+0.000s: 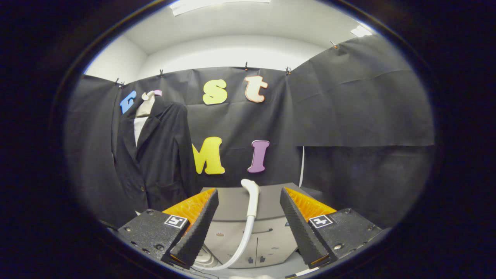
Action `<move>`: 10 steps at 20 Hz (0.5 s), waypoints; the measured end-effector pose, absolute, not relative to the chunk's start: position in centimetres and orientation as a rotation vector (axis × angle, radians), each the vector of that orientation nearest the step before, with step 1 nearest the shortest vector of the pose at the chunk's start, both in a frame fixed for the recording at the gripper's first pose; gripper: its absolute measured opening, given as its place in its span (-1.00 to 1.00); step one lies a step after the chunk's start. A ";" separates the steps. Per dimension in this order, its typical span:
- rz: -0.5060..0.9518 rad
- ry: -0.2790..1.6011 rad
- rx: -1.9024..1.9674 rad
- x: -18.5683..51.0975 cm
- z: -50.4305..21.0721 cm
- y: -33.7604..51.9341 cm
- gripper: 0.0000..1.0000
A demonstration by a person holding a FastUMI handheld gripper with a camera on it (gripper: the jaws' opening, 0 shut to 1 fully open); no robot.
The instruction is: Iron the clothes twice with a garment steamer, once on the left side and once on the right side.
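Note:
A black jacket hangs on a hanger against the booth wall, beyond and to the left of my fingers, with a white shirt front and a pale collar showing at its neck. The white steamer head stands upright on top of a grey cabinet, just ahead of my fingers and between them. Its white hose curves down in front of the cabinet. My gripper is open, the fingers wide apart on either side of the steamer head and touching nothing.
The grey cabinet has doors low on its front. A round grey base sits by the hose's lower end, partly hidden by my left finger. A white cord hangs down the wall behind the cabinet.

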State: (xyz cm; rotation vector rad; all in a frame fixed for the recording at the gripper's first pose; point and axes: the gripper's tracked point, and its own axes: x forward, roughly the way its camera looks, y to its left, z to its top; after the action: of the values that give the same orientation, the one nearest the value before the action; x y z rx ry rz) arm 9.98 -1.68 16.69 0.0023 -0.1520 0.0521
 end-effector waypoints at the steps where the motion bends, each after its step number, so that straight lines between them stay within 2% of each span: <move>1: 0.061 -0.153 0.001 11.4 17.6 -1.8 0.98; 10: 0.096 -0.125 0.000 25.9 23.7 -3.2 0.98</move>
State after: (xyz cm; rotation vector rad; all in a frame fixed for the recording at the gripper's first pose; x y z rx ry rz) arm 25.93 -3.17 23.72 0.0002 -0.1247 0.0959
